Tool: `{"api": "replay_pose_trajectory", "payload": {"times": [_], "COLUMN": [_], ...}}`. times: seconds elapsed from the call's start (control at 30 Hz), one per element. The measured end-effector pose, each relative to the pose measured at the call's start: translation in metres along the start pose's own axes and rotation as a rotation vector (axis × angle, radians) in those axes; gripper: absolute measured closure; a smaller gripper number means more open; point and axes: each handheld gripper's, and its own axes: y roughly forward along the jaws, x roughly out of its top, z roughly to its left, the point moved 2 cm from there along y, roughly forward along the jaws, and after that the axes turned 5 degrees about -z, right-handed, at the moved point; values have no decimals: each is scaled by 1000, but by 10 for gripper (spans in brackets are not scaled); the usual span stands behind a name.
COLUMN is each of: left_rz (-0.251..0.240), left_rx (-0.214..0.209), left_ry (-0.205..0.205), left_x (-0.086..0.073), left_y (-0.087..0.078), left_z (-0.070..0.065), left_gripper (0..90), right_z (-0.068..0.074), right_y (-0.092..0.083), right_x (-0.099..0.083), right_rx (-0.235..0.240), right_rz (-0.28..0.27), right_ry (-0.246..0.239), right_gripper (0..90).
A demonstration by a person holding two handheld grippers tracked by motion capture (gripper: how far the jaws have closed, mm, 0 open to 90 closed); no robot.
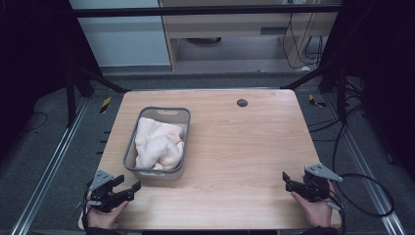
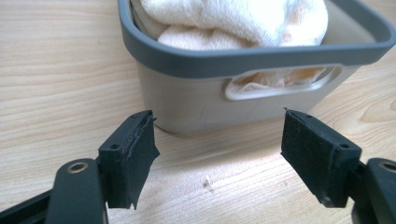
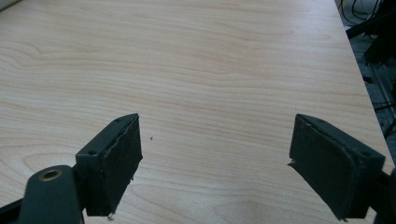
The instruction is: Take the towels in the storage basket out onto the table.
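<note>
Left gripper (image 1: 128, 185) — jaws spread wide, empty, near corner of table (image 1: 244, 147), just short of grey basket (image 1: 182, 119) holding cream towel (image 1: 159, 144). Right gripper (image 1: 288, 183) — jaws spread wide, empty, above bare wood. No legible writing.

Counter (image 1: 235, 147) evenly lit from above, surroundings in high view dark, near black at the sides. High view soft, low detail. Gripper views brighter and sharper on the wood grain; near black fingers (image 2: 130, 158) slightly soft. Soft shadow under basket (image 2: 196, 107) on the counter. Towel (image 2: 233, 18) near blown-out white. No harsh glare.
</note>
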Motion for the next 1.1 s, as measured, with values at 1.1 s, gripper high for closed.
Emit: {"api": "replay_pose_trajectory", "payload": {"times": [1.1], "left_rz": [-122], "left_rx": [-3], "left_ry": [16], "left_x": [72], "left_y": [-10], "left_z": [-1], "left_gripper": [237], "right_z": [6], "right_y": [10], "right_x": [0], "right_rx": [20], "right_rz": [26], "right_ry": [-22], "right_gripper": [157]}}
